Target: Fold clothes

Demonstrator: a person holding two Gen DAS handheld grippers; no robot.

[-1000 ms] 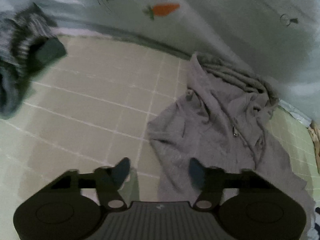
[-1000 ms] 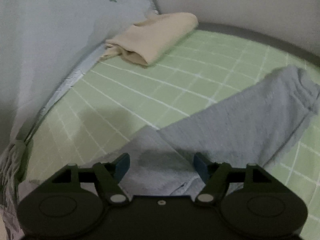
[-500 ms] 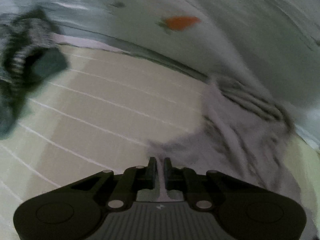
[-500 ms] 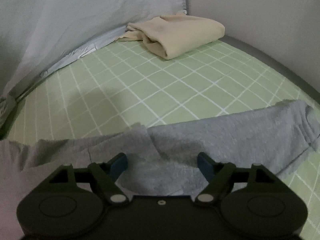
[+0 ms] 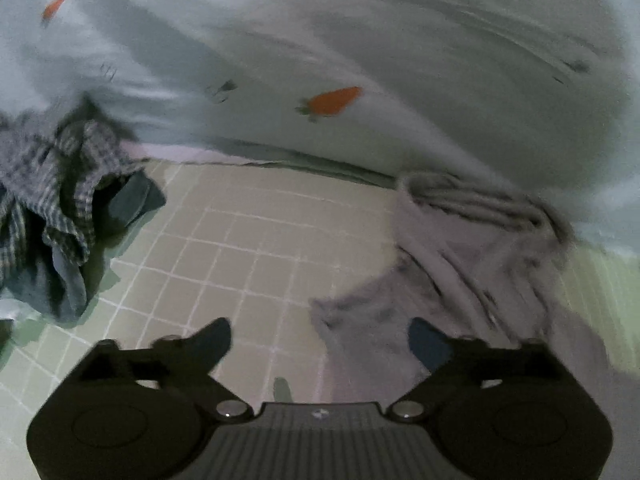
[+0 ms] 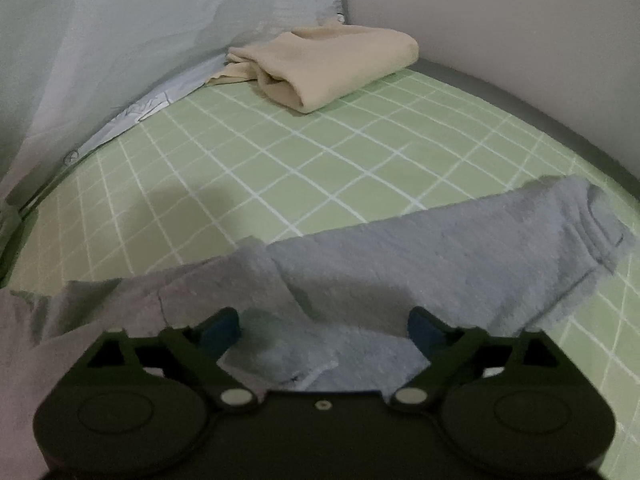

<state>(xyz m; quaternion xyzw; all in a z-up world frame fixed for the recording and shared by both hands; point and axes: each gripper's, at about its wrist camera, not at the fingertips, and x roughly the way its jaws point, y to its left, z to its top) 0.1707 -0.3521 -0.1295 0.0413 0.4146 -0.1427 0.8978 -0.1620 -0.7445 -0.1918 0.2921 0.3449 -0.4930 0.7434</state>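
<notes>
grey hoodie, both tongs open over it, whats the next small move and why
Probably lower the right tongs and close them on the hoodie fabric just below. Their fingers stand open with grey cloth lying between them, and the sleeve stretches out flat on the green sheet, unfolded. The left tongs are open too, at the hoodie's edge, holding nothing.

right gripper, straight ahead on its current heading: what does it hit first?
Most likely the grey garment: its fabric lies directly ahead of the open right gripper, between the fingers. The green checked sheet and folded beige garment lie beyond. Depth is hard to judge.
</notes>
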